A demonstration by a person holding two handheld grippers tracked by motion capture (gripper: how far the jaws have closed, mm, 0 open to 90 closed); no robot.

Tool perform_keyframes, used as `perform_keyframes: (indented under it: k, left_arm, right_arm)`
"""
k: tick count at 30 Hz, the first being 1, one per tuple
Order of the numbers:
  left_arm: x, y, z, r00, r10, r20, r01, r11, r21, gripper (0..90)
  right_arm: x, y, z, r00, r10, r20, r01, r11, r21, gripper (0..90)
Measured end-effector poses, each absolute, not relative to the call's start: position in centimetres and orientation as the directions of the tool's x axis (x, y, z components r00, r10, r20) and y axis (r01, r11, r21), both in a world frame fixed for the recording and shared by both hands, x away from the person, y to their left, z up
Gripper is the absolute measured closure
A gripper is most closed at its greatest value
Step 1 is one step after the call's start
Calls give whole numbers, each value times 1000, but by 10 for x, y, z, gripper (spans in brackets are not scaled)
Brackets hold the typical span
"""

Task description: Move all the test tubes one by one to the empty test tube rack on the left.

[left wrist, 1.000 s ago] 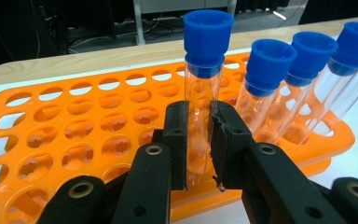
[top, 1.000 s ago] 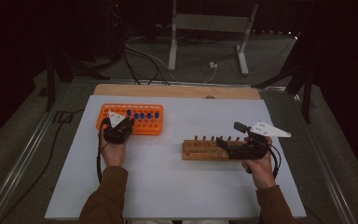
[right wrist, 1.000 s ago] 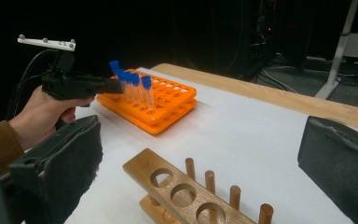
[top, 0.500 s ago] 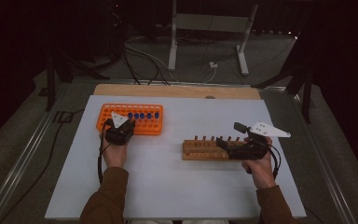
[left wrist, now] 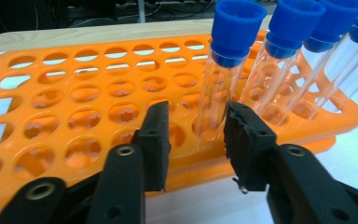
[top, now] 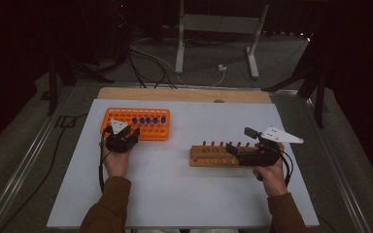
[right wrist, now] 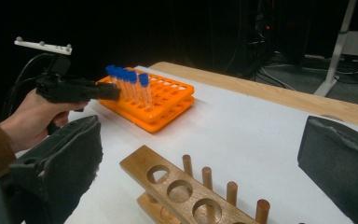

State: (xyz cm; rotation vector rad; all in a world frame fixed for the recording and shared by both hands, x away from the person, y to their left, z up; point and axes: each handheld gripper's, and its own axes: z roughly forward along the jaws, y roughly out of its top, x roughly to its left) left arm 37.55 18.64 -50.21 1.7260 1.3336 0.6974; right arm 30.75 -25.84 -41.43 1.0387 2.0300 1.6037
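On the left side of the white tabletop (top: pixel 184 194) sits an orange rack (top: pixel 126 118) with a row of clear tubes that have blue caps. The left tongs (top: pixel 125 134) are at its near edge, just as they were a second ago; almost nothing has moved in that time. So the grab has not been made yet, and the job looks to be only starting. In the left gripper view the left tongs (left wrist: pixel 196 133) are partly open, and the end tube (left wrist: pixel 223 70) stands between the two black jaws. The right jaw is very close to the glass, maybe touching it. The left jaw is apart from it. The tube leans a bit in its hole.

Over on the right lies a wooden rack (top: pixel 212 156) with round holes and little pegs. The right tongs (top: pixel 238 151) hold still by its right end, and in the right gripper view they are wide open with nothing in them. I think the tube is meant to go into one of those holes.

Other tubes (left wrist: pixel 284 51) stand right beside the end one, so they could get bumped when the jaws close. Between the two racks the tabletop is bare. Behind the tabletop are cables (top: pixel 145 58) and a metal stand (top: pixel 213 29) on the floor.
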Motion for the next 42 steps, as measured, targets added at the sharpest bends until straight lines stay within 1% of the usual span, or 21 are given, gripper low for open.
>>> perform_keyframes:
  k: [2,6,12,15,17,20,26,31,42]
  left_arm:
    - [371,190,-499,291,954,-70,494,-87,865,540]
    - [357,197,-485,315,944,-99,453,-58,890,432]
    - [325,208,-461,359,929,-84,373,-60,926,272]
    - [309,213,-453,376,923,-82,351,-60,935,195]
    - [299,215,-450,389,918,-77,340,-65,938,171]
    - [285,218,-449,392,917,-68,330,-71,941,158]
    - [261,223,-452,385,920,-74,322,-59,945,37]
    - [248,224,-452,384,921,-61,304,-64,950,8]
    - [229,233,-455,369,929,-34,281,-77,957,7]
  right_arm:
    - [307,-260,-414,-666,728,164,325,85,942,1]
    - [305,-261,-415,-665,729,160,318,84,944,1]
    - [302,-265,-417,-660,737,145,305,87,948,1]
    - [301,-266,-418,-656,742,140,303,89,949,1]
    - [300,-267,-420,-652,745,139,305,90,948,1]
    - [297,-268,-422,-647,752,123,296,99,950,1]
    - [293,-272,-427,-635,765,105,281,102,954,1]
    - [288,-276,-432,-628,772,99,281,106,954,1]
    - [284,-280,-439,-620,777,106,281,94,955,1]
